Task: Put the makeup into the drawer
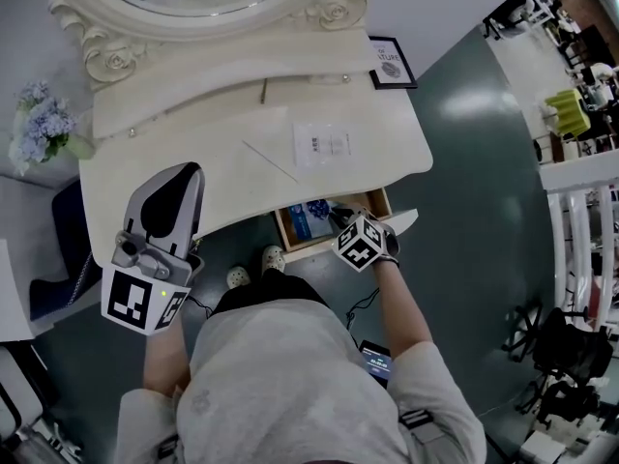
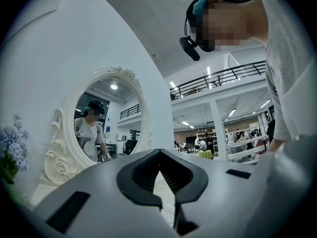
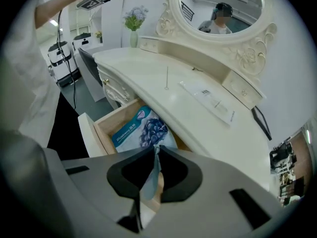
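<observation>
"Blueberry" – on blue packet (image 3: pixel 140 132), in drawer (image 3: pixel 105 127) – rest illegible

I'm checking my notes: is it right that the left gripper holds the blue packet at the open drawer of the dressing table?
Not quite: it is the right gripper that holds the blue packet at the open drawer. The right gripper view shows the packet pinched between its jaws. The left gripper has nothing between its jaws.

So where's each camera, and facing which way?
Head view: on the person's head, facing down at dressing table, open drawer; torso, left hand-held gripper, right hand-held gripper show.
Left gripper view: on left hand-held gripper, facing mirror; shut jaws show.
Right gripper view: on right hand-held gripper, facing into drawer; jaws pinch blue sachet.
Shared: both gripper views show mirror.
</observation>
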`<state>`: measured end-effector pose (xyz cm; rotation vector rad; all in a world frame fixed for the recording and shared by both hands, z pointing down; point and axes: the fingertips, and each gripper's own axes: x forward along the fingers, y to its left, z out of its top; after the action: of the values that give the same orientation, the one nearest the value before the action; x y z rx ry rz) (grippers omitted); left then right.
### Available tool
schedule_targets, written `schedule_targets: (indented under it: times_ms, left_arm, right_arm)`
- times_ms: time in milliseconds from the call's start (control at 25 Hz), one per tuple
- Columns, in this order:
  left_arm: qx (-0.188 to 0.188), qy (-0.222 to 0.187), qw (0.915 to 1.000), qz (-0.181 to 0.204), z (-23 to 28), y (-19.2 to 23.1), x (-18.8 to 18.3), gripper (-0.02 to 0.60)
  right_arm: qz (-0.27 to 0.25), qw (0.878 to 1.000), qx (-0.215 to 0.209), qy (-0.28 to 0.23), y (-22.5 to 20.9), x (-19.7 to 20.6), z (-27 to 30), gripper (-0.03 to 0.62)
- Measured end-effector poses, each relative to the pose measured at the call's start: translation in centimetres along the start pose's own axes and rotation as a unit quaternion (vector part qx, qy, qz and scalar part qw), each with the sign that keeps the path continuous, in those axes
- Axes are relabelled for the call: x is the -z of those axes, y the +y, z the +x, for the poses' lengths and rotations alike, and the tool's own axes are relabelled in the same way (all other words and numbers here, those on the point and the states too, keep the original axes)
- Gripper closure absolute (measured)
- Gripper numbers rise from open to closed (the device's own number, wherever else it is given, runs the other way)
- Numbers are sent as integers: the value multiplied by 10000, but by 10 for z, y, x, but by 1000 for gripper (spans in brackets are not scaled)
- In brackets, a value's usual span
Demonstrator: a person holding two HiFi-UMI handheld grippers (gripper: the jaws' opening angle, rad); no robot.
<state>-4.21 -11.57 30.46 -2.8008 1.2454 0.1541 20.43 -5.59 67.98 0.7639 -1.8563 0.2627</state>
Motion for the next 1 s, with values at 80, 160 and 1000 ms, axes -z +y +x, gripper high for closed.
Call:
schedule_targets:
  times_ms: [80,160,1000]
  left_arm:
    - [-72,25,10000,23,-2,3,0,568]
    - [-156,55,9999,51,-4,6,0,568]
    - [-672,230,9973,203,-20,31,-1,568]
  right_arm:
    - [-86,9999,-101,98,1,0,7,551]
    - [-172,9995,-188,181,2,-1,14,551]
    - [-389,9927,-482,1035,8,17,59,542]
